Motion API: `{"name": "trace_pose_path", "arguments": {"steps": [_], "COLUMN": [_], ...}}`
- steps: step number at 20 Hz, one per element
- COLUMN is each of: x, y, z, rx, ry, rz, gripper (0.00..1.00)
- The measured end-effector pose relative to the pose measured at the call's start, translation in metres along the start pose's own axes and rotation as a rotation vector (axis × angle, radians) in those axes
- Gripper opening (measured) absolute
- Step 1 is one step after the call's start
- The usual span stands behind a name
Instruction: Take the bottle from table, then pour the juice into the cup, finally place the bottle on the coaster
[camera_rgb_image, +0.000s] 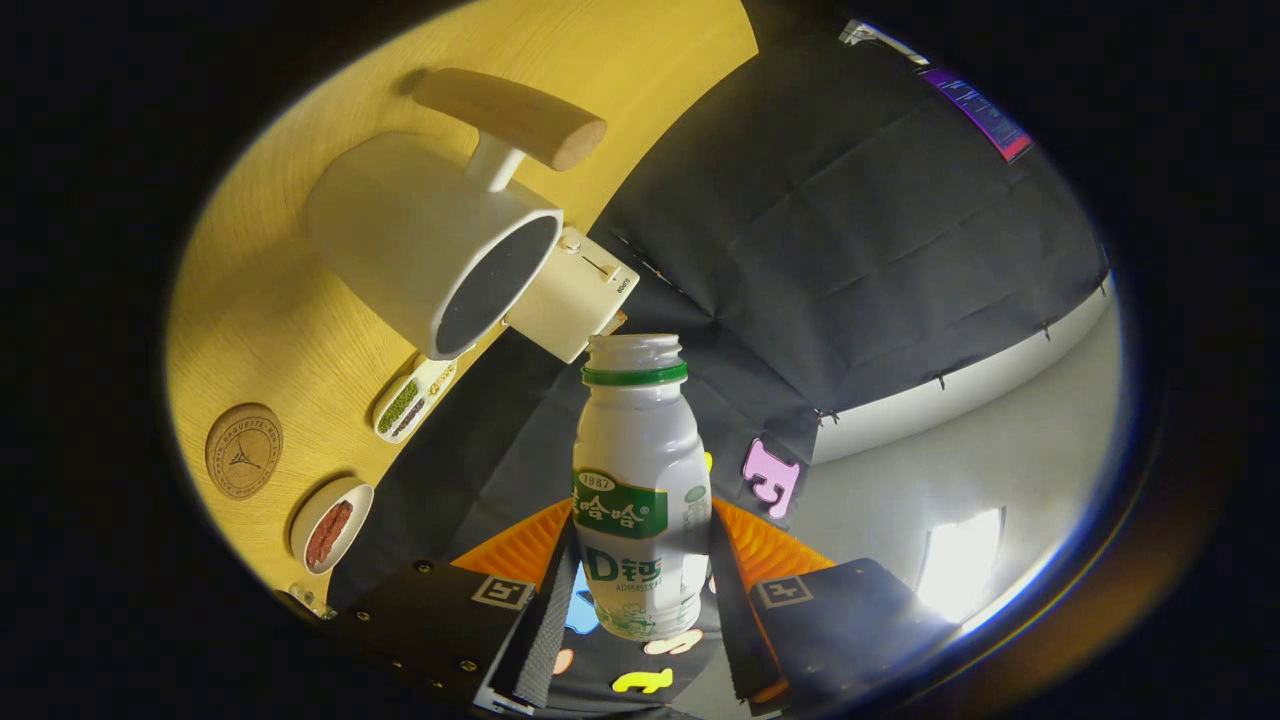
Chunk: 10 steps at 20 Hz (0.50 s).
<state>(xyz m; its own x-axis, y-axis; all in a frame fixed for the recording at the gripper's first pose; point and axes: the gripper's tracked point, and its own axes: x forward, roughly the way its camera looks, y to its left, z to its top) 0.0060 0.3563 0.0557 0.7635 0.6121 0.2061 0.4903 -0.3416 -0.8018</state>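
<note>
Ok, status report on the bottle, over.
Hand-held gripper shut on bottle, cap off. Bottle tilted toward cup. Coaster free. Nothing in the way.

One bottle (638, 490), one cup (425, 240), one coaster (243, 451), two dishes (330, 525).

Small dish w/ red bits (330, 527), narrow bean tray (413, 399), cream box (572, 296).

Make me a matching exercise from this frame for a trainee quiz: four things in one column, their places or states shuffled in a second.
Things:
1. bottle
2. cup
3. coaster
4. small dish

Places or states:
A. round wooden disc lying bare on the table
B. clamped between the gripper fingers, cap off
C. holds something reddish
D. white, with a wooden handle

Pairs: 1-B, 2-D, 3-A, 4-C
</note>
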Motion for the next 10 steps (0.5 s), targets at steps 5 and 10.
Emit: {"name": "trace_pose_path", "arguments": {"steps": [5, 10], "x": [-0.001, 0.004], "y": [0.011, 0.020], "z": [-0.010, -0.021], "rx": [0.093, 0.345], "ry": [0.060, 0.113], "rz": [0.035, 0.095], "gripper": [0.66, 0.66]}}
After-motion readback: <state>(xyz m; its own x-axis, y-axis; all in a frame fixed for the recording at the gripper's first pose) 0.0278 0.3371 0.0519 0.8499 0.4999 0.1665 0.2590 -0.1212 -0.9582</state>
